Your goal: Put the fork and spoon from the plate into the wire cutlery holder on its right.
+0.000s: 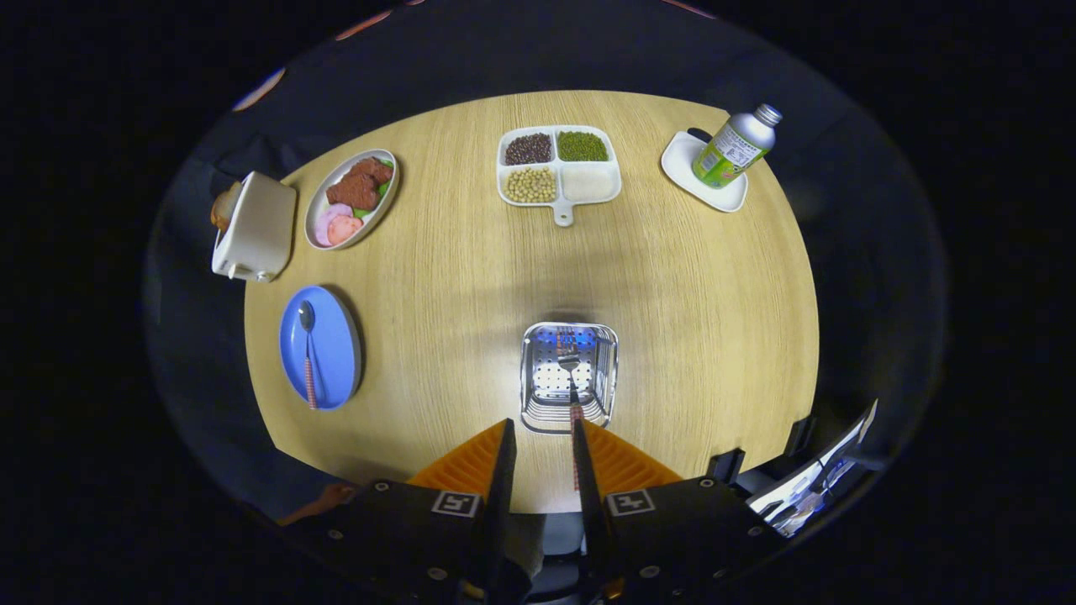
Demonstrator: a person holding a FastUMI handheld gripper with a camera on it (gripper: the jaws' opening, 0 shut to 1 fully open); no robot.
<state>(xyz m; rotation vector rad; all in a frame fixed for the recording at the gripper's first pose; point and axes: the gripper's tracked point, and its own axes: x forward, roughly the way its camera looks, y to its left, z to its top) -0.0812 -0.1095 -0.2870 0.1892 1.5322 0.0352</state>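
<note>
The wire cutlery holder (569, 376) stands on the round wooden table (689, 286), just ahead of my fingertips. The fork (571, 365) is in it, head down inside the basket, its red patterned handle rising toward me along the inner edge of my right finger. My gripper (542, 430) hovers above the holder's near rim with its fingers apart, bare table showing between them; the left finger does not touch the fork. The spoon (308, 340), with a matching red handle, lies on the blue plate (336, 353) far to the left of the holder.
Beyond the holder sits a white divided dish (588, 186) of beans and grains. A bottle (738, 144) stands on a white coaster at the far right. An oval plate of food (313, 225) and a white toaster (256, 227) are far left.
</note>
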